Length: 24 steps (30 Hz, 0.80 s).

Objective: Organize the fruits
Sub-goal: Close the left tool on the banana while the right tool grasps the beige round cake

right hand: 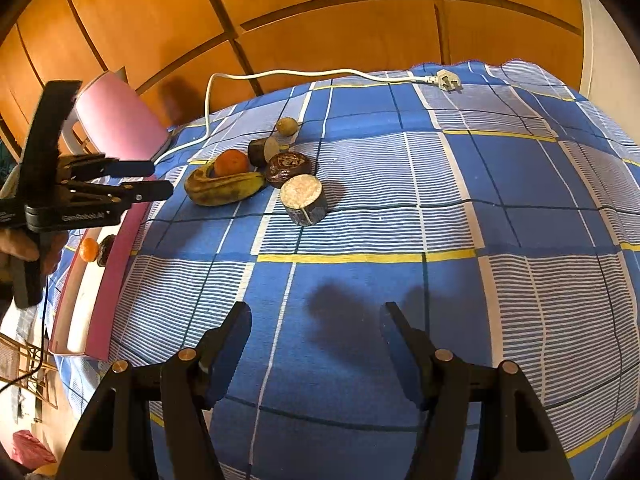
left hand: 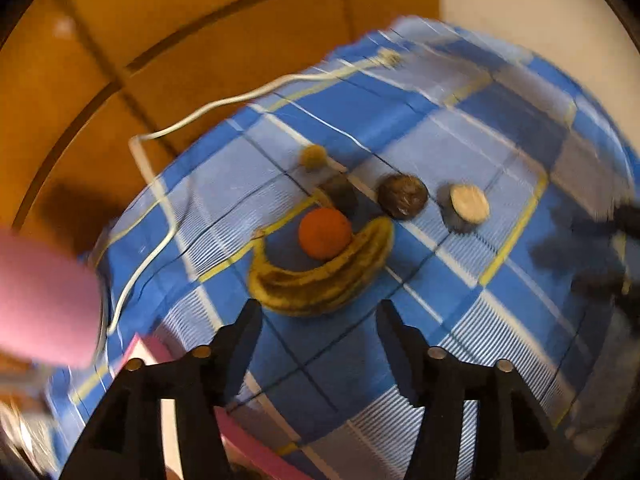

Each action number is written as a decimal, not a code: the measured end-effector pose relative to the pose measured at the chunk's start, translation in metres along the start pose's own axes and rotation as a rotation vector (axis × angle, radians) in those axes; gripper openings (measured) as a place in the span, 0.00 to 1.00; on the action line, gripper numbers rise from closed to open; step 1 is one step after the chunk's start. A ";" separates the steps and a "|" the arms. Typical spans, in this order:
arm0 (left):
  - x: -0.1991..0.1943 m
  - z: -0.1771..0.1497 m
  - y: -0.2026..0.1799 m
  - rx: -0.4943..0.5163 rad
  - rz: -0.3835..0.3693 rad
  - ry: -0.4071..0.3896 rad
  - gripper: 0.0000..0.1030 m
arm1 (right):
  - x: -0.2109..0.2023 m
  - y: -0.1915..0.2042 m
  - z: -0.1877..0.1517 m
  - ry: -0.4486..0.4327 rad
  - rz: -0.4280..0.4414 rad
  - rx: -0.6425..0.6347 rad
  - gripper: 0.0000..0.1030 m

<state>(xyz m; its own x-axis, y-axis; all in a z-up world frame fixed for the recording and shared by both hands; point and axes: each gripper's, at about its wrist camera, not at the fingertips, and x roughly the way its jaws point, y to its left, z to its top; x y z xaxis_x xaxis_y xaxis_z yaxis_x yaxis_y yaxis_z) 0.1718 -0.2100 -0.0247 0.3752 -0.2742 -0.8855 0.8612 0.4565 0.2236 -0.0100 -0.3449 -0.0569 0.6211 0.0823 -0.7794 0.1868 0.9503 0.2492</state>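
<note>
On the blue checked cloth lie a spotted banana (left hand: 320, 276) (right hand: 224, 188), an orange (left hand: 325, 233) (right hand: 231, 162) resting against it, a dark round fruit (left hand: 403, 196) (right hand: 288, 166), a cut dark piece with a pale face (left hand: 466, 206) (right hand: 304, 199), another dark cut piece (left hand: 340, 194) (right hand: 262, 151) and a small tan fruit (left hand: 313, 157) (right hand: 287, 126). My left gripper (left hand: 318, 320) (right hand: 162, 178) is open and empty, just short of the banana. My right gripper (right hand: 316, 328) is open and empty above bare cloth. A pink tray (right hand: 100, 280) holds a small orange (right hand: 88, 249) and a dark fruit (right hand: 105, 250).
A white power cable (right hand: 280, 76) with its plug (right hand: 448, 79) runs along the far edge of the cloth. A pink appliance (right hand: 120, 120) stands at the far left beside the tray. Wooden panelling (right hand: 320, 12) rises behind the table.
</note>
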 end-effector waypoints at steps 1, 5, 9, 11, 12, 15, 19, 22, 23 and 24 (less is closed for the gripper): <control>0.005 0.002 -0.003 0.053 -0.001 0.013 0.62 | 0.000 -0.002 0.000 0.002 -0.002 0.002 0.65; 0.026 0.008 -0.013 0.195 -0.013 0.055 0.64 | 0.003 -0.008 0.002 0.013 -0.012 0.015 0.65; 0.040 0.014 -0.010 0.218 -0.039 0.057 0.64 | 0.006 -0.012 0.004 0.023 -0.020 0.019 0.65; 0.046 0.015 -0.008 0.215 -0.060 0.063 0.64 | 0.008 -0.012 0.005 0.028 -0.021 0.019 0.65; 0.049 0.015 -0.007 0.214 -0.061 0.067 0.64 | 0.009 -0.013 0.007 0.029 -0.023 0.018 0.65; 0.048 0.015 -0.004 0.204 -0.069 0.067 0.60 | 0.010 -0.012 0.009 0.030 -0.025 0.015 0.65; 0.043 0.012 0.000 0.176 -0.075 0.056 0.47 | 0.014 -0.012 0.010 0.034 -0.027 0.017 0.65; 0.035 0.007 -0.003 0.169 -0.075 0.048 0.34 | 0.016 -0.011 0.012 0.036 -0.028 0.012 0.65; 0.032 0.005 -0.001 0.153 -0.093 0.048 0.21 | 0.015 -0.011 0.012 0.034 -0.025 0.012 0.65; 0.027 0.003 -0.001 0.137 -0.101 0.041 0.15 | 0.015 -0.010 0.013 0.031 -0.021 0.011 0.65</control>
<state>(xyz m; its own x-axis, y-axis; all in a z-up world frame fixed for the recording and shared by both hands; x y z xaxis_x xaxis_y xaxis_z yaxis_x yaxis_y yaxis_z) 0.1825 -0.2207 -0.0475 0.2720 -0.2768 -0.9216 0.9336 0.3081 0.1830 0.0073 -0.3573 -0.0633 0.5934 0.0715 -0.8017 0.2081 0.9485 0.2386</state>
